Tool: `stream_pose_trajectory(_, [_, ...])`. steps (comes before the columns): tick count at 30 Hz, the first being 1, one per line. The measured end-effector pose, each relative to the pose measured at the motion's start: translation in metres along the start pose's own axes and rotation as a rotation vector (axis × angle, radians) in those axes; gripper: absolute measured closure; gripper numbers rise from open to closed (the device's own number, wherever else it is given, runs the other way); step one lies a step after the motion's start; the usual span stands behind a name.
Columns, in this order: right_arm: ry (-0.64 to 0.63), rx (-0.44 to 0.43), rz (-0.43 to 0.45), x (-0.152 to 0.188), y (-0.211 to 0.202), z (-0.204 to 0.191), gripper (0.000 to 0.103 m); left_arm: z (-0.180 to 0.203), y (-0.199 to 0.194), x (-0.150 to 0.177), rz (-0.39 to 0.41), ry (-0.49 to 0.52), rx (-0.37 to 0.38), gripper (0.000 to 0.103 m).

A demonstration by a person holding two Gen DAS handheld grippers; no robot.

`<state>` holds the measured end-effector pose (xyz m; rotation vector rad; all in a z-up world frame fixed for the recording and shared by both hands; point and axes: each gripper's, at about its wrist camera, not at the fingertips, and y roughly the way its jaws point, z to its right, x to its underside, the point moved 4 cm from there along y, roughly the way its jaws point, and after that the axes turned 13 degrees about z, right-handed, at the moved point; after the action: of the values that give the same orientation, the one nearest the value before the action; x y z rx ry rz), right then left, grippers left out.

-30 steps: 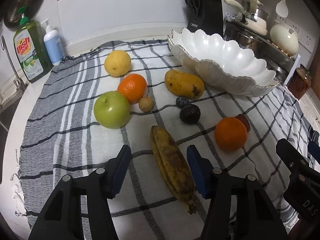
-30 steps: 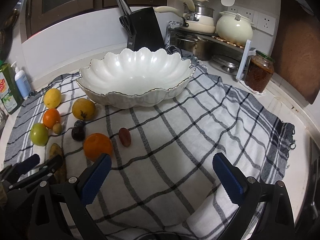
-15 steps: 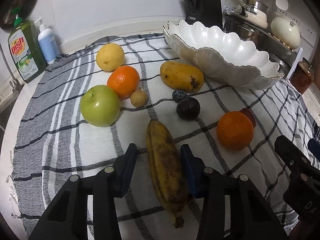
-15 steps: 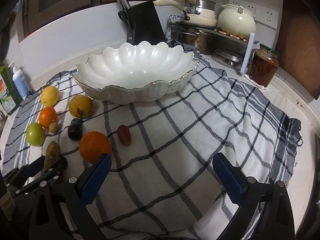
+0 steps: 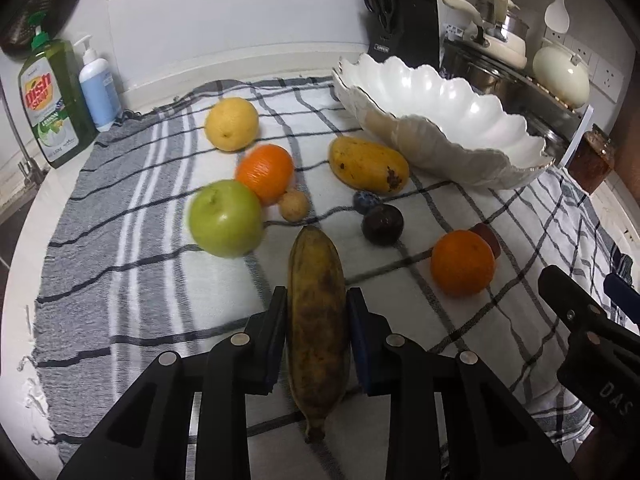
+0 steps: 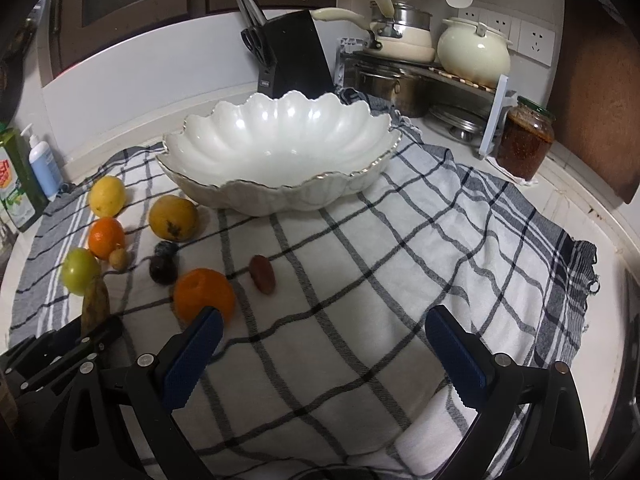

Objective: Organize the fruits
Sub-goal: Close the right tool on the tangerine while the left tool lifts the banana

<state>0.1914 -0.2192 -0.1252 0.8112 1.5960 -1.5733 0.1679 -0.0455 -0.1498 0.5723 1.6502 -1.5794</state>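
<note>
The banana (image 5: 317,320) lies on the checked cloth (image 5: 140,280) nearest you, its long axis running straight away from you, stem end toward you and tip toward the bowl (image 5: 440,120). Your left gripper (image 5: 316,336) has just been closing and its pads now clamp the banana's flanks at mid-length. Your right gripper (image 6: 320,356) hangs spread wide over bare cloth. The bowl is empty; apple (image 5: 226,218), oranges (image 5: 462,262), mango (image 5: 368,164) and the small fruits all lie outside it, so nearly everything remains
</note>
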Motion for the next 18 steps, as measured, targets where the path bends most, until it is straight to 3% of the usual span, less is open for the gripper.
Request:
stream_pose_trajectory(15, [-0.031, -0.025, -0.004, 0.001, 0.005, -0.045, 0.001, -0.045, -0.011, -0.008, 0.040, -0.006, -0.025, 0.074])
stream_pose_trajectory(18, [-0.035, -0.035, -0.022, 0.004, 0.013, -0.053, 0.006, -0.052, -0.008, -0.011, 0.042, -0.008, -0.032, 0.074])
